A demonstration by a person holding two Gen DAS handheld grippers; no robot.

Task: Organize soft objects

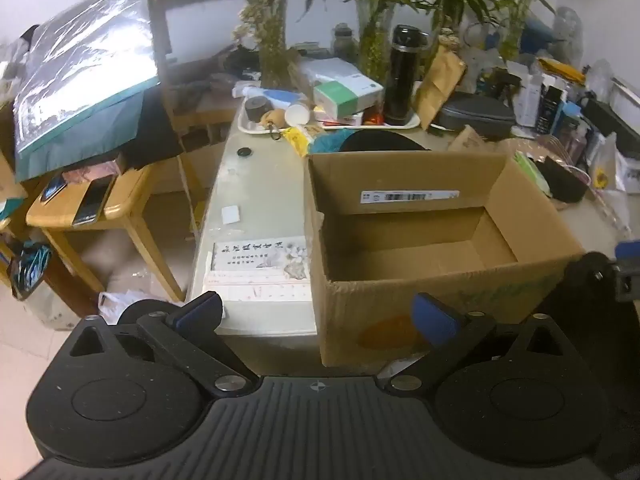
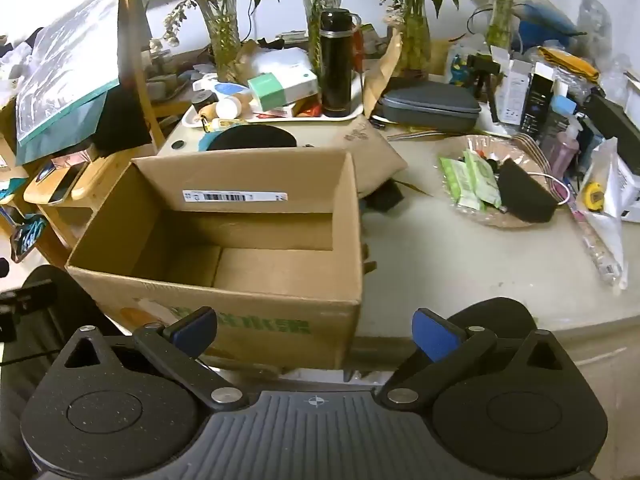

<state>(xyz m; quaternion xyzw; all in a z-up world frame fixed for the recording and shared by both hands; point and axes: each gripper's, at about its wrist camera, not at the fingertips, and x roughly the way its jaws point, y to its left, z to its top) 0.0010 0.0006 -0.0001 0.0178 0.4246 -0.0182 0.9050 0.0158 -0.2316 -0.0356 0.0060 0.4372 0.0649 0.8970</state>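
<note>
Right wrist view: right gripper [image 2: 314,330] wide, empty. Black soft pad [image 2: 524,196] lies in basket [image 2: 480,216], ahead-right, right of empty box [image 2: 256,312]. Left gripper [image 1: 318,314] wide too, farther off.

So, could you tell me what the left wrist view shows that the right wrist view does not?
Only the left wrist view shows the printed sheet lying on the table left of the cardboard box.

Only the right wrist view shows the whole shallow basket holding green packets and a black sponge-like piece.

Both show the empty box, the black flask on its tray, and an open gripper: left, right.
</note>
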